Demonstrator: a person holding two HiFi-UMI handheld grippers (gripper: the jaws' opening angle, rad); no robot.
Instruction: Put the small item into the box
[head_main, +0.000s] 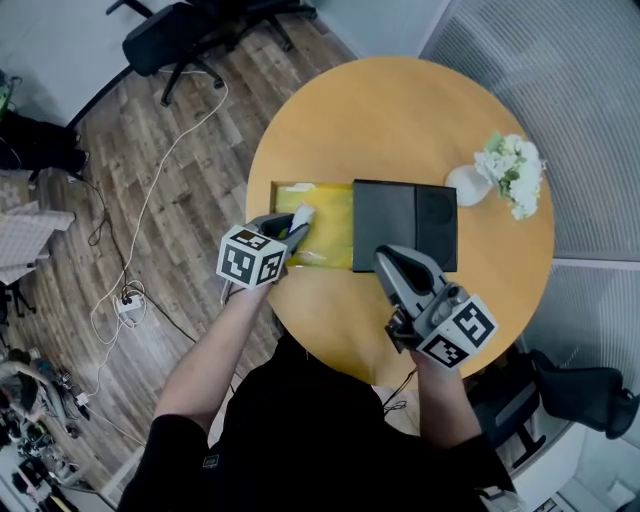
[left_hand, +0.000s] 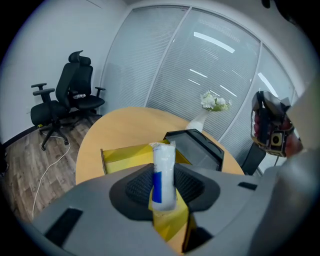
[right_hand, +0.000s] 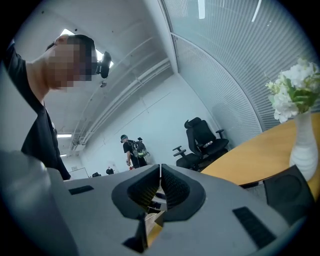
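Observation:
My left gripper (head_main: 292, 232) is shut on a small white tube with a blue band (left_hand: 163, 172), which stands upright between the pads. It hangs over the near left part of the open yellow-lined box (head_main: 330, 222). In the left gripper view the yellow box (left_hand: 122, 156) lies just beyond the jaws. The black lid (head_main: 405, 225) lies beside the box on its right. Shut and empty, my right gripper (head_main: 392, 262) rests at the lid's near edge and points away from the table, tilted upward (right_hand: 160, 187).
A white vase with white flowers (head_main: 505, 177) stands at the right of the round wooden table (head_main: 400, 110). Office chairs (head_main: 185, 30) and a white cable (head_main: 150, 200) are on the wood floor to the left. A person stands far off in the room.

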